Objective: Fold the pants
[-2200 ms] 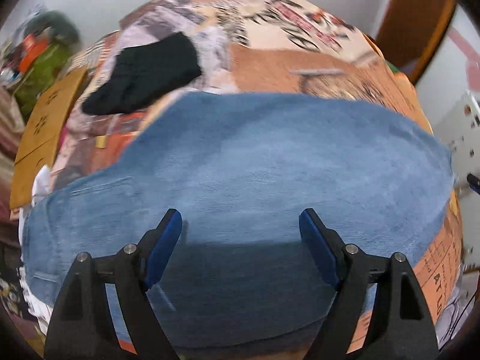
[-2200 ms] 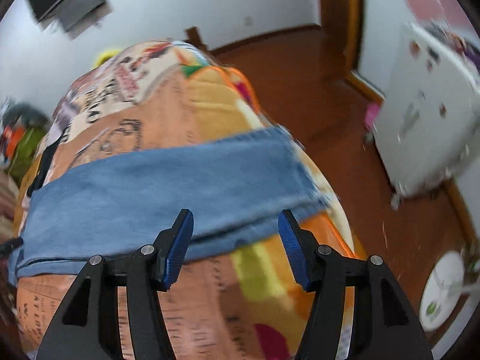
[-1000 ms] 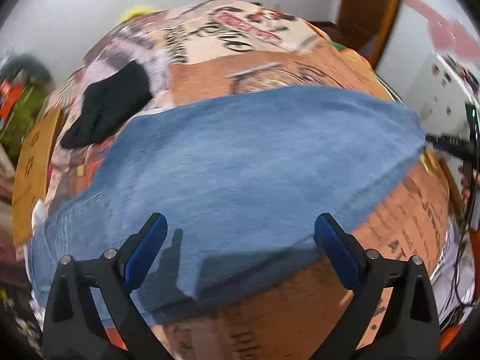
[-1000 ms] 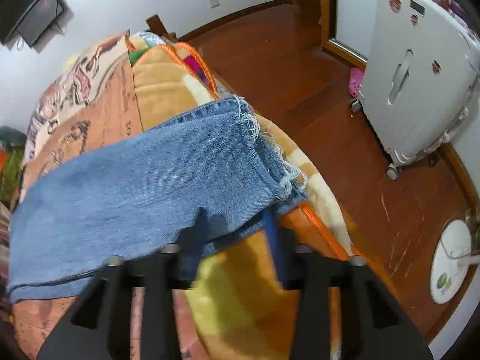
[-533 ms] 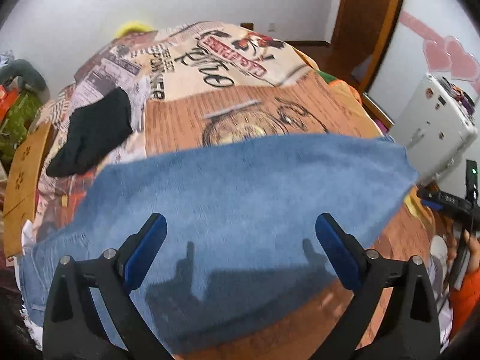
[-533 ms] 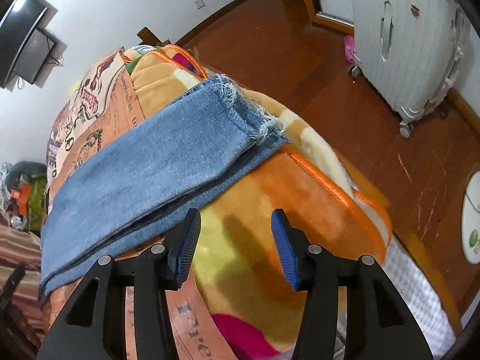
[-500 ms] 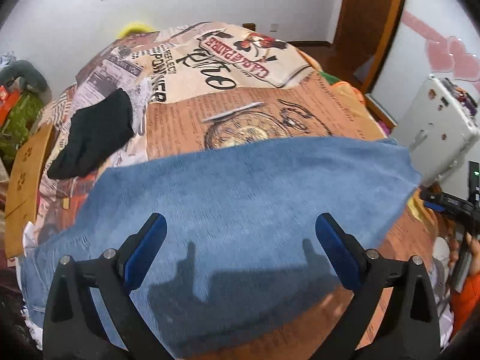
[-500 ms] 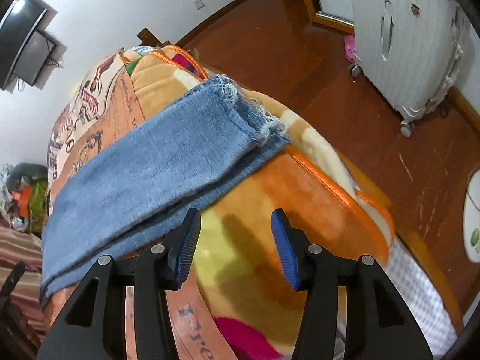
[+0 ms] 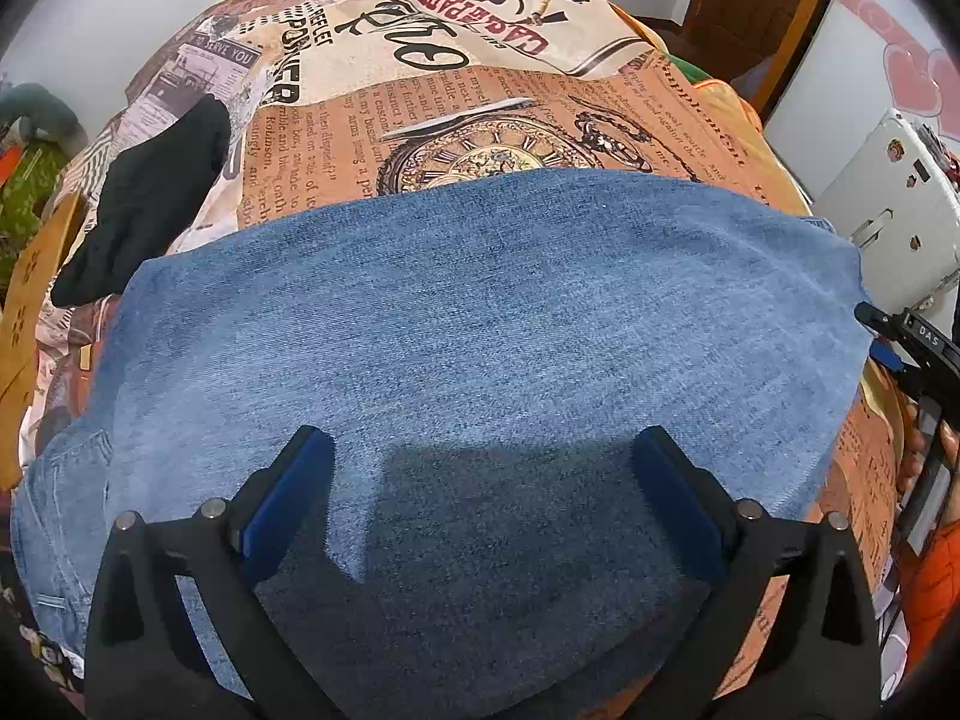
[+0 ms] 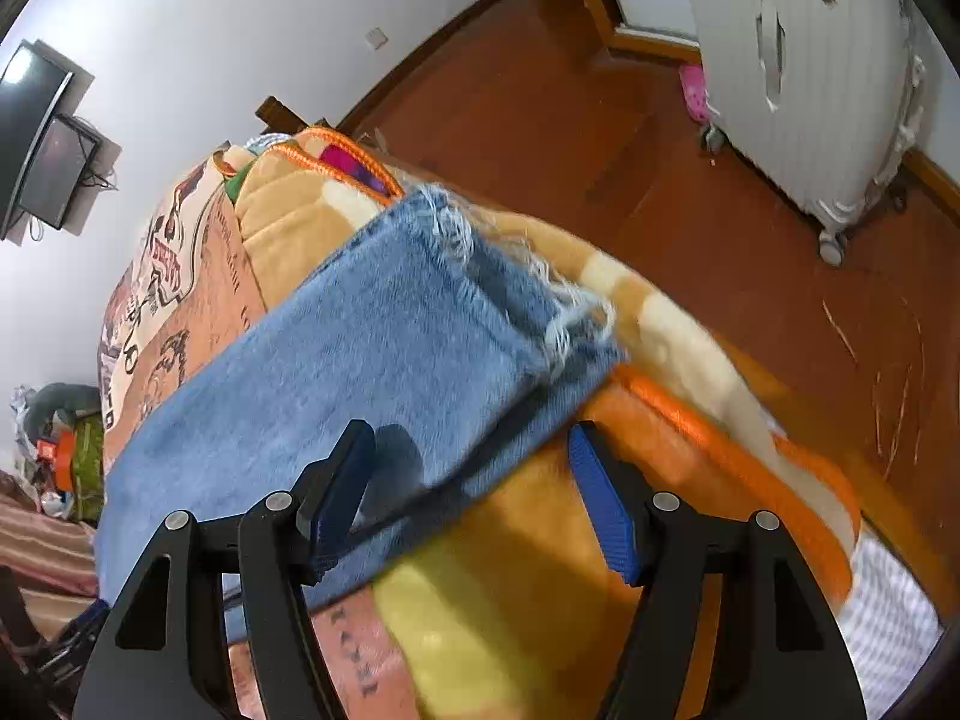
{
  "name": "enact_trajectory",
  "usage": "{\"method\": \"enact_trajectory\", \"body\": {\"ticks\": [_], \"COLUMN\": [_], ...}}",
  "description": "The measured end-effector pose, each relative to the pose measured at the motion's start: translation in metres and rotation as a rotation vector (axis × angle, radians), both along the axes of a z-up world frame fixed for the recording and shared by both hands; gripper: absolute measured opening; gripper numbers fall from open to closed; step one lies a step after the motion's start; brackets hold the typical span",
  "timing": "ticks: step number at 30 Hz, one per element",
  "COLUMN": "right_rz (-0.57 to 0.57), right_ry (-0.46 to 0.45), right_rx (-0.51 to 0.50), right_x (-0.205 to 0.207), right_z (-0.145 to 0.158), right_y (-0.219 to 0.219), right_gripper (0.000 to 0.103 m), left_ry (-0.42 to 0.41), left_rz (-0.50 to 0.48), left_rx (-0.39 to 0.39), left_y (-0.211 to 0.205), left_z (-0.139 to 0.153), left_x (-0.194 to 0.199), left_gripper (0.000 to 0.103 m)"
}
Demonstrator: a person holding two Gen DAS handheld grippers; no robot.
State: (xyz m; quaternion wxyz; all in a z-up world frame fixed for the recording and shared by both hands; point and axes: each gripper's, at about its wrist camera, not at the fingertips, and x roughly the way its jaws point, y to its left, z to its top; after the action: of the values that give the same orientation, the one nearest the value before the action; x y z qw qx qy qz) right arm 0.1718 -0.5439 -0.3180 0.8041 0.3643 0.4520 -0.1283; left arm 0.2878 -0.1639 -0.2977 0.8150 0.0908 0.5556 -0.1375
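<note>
Blue denim pants (image 9: 480, 330) lie flat across the printed bedspread, legs stacked and running left to right. My left gripper (image 9: 483, 492) is open and empty, low over the middle of the pants near their front edge. In the right wrist view the frayed leg hems (image 10: 480, 276) lie on the orange blanket at the bed's corner. My right gripper (image 10: 471, 504) is open and empty, its jaws on either side of the near edge of the leg end. The right gripper also shows at the far right of the left wrist view (image 9: 900, 342).
A black garment (image 9: 144, 198) lies on the bedspread (image 9: 456, 114) at the back left. A white suitcase (image 10: 804, 72) stands on the wooden floor (image 10: 570, 96) beyond the bed corner. Clutter (image 10: 66, 444) sits to the left of the bed.
My left gripper has dropped lower and closer over the pants. My right gripper has moved in toward the frayed hems and opened wider.
</note>
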Motion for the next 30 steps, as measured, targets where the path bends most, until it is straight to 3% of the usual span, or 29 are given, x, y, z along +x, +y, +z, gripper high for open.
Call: {"method": "enact_trajectory", "body": {"ticks": [3, 6, 8, 11, 17, 20, 30], "right_rz": [0.000, 0.005, 0.000, -0.006, 0.015, 0.028, 0.201], "right_ry": [-0.009, -0.016, -0.020, -0.037, -0.087, -0.144, -0.404], "right_rx": [-0.024, -0.067, -0.070, -0.051, -0.092, -0.110, -0.198], "right_x": [0.003, 0.005, 0.006, 0.004, 0.001, 0.002, 0.018], "right_z": [0.000, 0.004, 0.006, 0.010, 0.038, 0.067, 0.188], "right_y": [-0.002, -0.002, -0.006, -0.010, -0.002, 0.001, 0.062], "right_gripper": [0.061, 0.042, 0.019, 0.012, 0.008, 0.008, 0.008], "left_ry": [-0.002, -0.002, -0.002, -0.002, 0.002, -0.022, -0.222], "left_rz": [0.001, 0.001, 0.001, 0.001, 0.014, 0.028, 0.082], "left_rx": [0.002, 0.001, 0.002, 0.000, -0.017, -0.042, -0.086], "left_y": [0.000, 0.000, 0.000, 0.001, 0.005, 0.012, 0.056], "left_z": [0.000, 0.000, 0.000, 0.000, 0.006, 0.018, 0.086], "left_x": [0.000, 0.000, 0.000, 0.000, 0.000, -0.005, -0.025], "left_gripper": [0.103, 0.103, 0.103, 0.103, 0.103, 0.103, 0.103]}}
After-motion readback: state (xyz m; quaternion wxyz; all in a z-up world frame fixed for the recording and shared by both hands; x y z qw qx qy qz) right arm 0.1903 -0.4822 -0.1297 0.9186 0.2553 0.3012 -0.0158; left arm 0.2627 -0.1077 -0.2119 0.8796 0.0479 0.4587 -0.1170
